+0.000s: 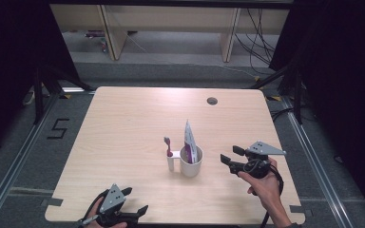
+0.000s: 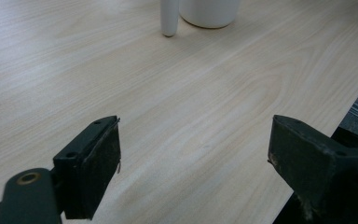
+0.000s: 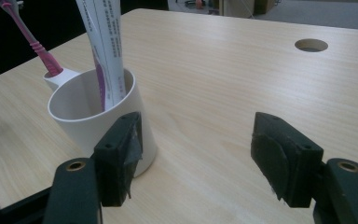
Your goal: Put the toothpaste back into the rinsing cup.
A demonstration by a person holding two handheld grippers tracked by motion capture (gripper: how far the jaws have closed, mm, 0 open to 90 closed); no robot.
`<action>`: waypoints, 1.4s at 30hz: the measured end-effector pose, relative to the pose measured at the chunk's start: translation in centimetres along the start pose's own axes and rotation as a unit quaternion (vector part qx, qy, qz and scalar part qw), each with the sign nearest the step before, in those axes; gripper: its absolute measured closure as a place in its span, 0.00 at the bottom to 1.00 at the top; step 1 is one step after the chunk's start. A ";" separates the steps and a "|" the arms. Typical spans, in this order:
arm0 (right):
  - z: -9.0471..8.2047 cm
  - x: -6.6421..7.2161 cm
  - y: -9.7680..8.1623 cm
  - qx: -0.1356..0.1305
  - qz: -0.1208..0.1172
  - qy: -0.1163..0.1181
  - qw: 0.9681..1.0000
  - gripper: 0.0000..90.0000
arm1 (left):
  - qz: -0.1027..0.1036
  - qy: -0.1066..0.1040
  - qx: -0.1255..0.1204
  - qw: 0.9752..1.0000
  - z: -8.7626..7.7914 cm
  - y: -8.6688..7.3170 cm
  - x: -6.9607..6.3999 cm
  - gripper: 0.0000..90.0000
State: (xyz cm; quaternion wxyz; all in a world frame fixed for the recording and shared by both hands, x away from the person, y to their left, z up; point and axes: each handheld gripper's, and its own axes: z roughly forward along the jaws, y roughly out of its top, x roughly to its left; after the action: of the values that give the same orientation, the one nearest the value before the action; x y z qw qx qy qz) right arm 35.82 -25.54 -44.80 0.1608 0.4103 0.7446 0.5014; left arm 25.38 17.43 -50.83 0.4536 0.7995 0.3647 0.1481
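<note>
We hold the right hand-held gripper [image 1: 232, 155] just beside the white cup [image 1: 191, 164] mid-bench, jaws apart and empty. The toothpaste tube [image 1: 190, 141] stands inside the cup, and the pink toothbrush [image 1: 168, 146] stands in the cup's side holder. To back away well, we should draw off level and keep the near jaw off the cup wall. The left hand-held gripper [image 1: 137, 200] rests at the near edge of the bench [image 1: 123, 123], jaws apart. The right gripper view reveals the cup's inner wall [image 3: 81, 95]; the left gripper view gives its base [image 2: 209, 13].

Only the cup [image 1: 191, 163] interrupts the bare table [image 1: 123, 128] between both grippers.
</note>
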 end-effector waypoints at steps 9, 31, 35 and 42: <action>-0.4 -0.2 -1.3 0.006 -0.009 -0.002 1.000 0.36 | -0.006 0.005 -0.002 1.000 -0.1 -0.1 -0.1 0.18; -2.3 0.0 -3.6 0.026 -0.026 -0.009 0.999 0.27 | -0.001 0.004 0.003 1.000 -0.1 -0.2 0.0 0.18; -2.9 0.2 -4.3 0.036 -0.021 -0.011 0.999 0.22 | -0.003 0.004 0.000 1.000 -0.1 -0.3 -0.1 0.18; -3.6 0.7 -5.2 0.045 -0.023 -0.018 0.999 0.20 | 0.001 0.005 0.002 1.000 -0.1 -0.3 0.0 0.18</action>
State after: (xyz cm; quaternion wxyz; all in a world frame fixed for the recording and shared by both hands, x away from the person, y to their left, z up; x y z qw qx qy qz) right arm 30.70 -28.01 -47.62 0.1666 0.4090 0.7725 0.4563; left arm 25.16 17.56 -50.99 0.4503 0.7999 0.3662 0.1523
